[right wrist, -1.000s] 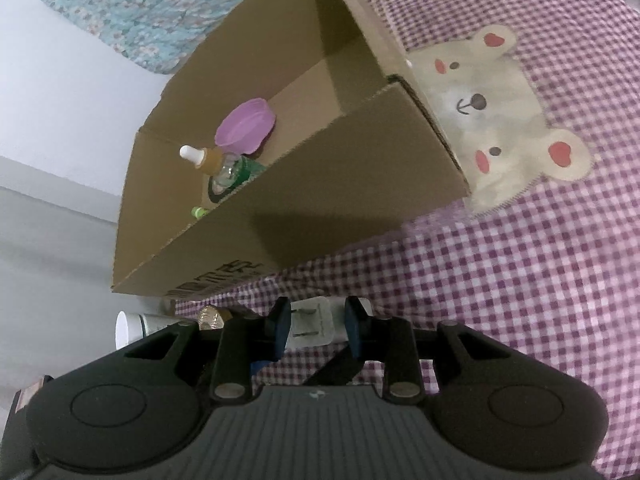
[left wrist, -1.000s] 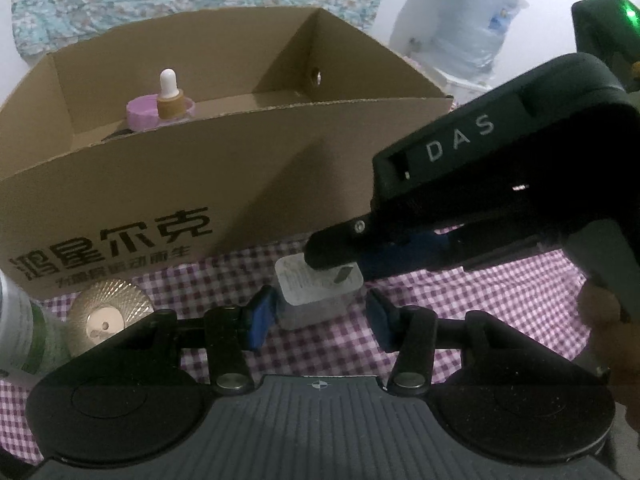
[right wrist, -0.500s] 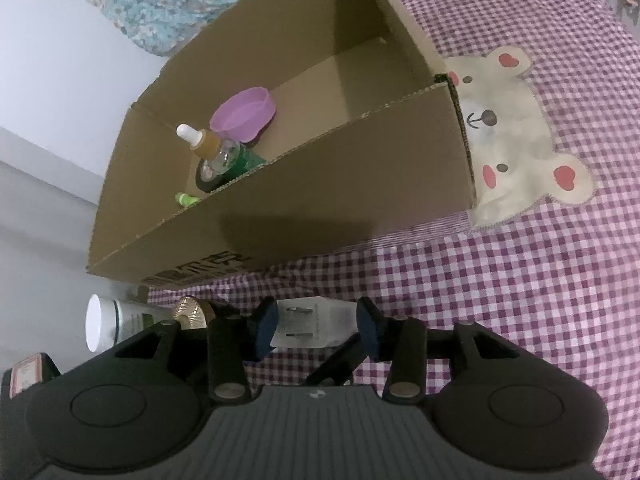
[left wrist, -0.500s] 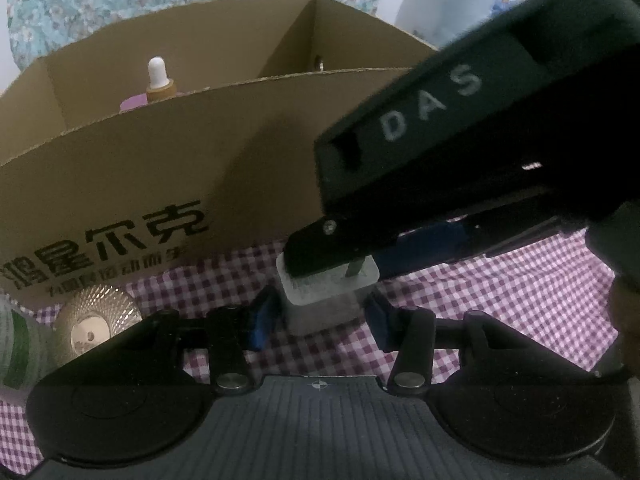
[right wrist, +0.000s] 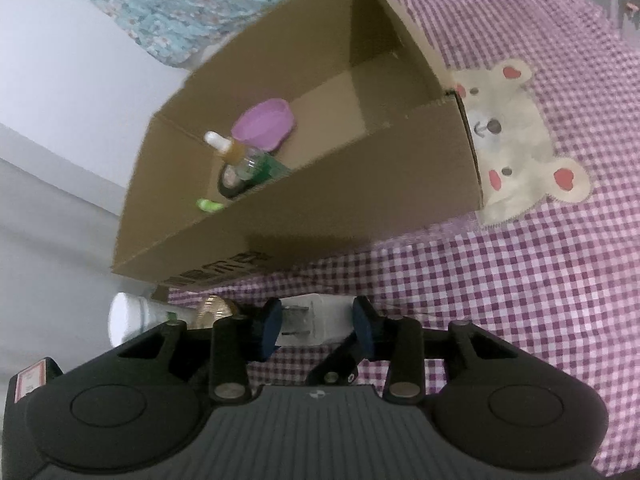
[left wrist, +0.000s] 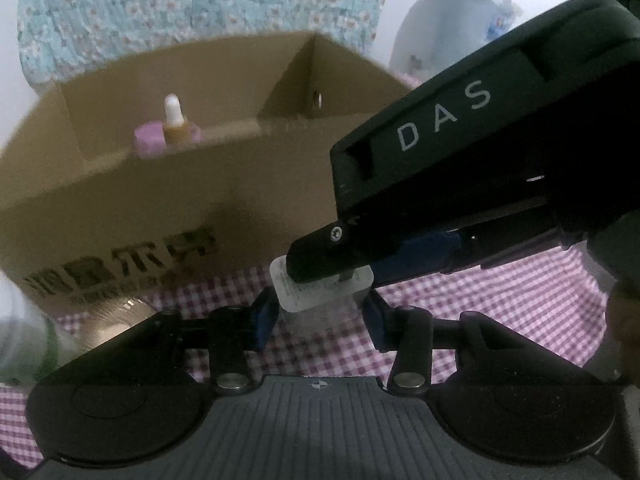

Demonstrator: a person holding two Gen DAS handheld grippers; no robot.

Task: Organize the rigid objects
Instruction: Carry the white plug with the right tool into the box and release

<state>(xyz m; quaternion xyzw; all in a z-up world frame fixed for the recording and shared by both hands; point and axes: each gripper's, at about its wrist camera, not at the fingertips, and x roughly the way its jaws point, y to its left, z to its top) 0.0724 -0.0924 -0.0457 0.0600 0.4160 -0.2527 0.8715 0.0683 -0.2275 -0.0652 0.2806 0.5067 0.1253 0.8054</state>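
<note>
- Two grippers meet at one white plug-in charger (left wrist: 320,290) that stands on the purple checked cloth (right wrist: 520,280) just in front of the cardboard box (right wrist: 360,184).
- Left gripper (left wrist: 320,314): its fingers have just been closing; the charger sits between the blue pads, and a sliver of gap shows on each side.
- Right gripper (right wrist: 316,322): its fingers have also been closing, and they bracket the charger's pronged end; I cannot tell whether the pads press on it.
- Inside the box stand a dropper bottle (right wrist: 240,156) and a purple lid (right wrist: 264,124).
- Beside the box's left corner lie a white tube (right wrist: 136,314) and a gold disc (right wrist: 212,308).
</note>
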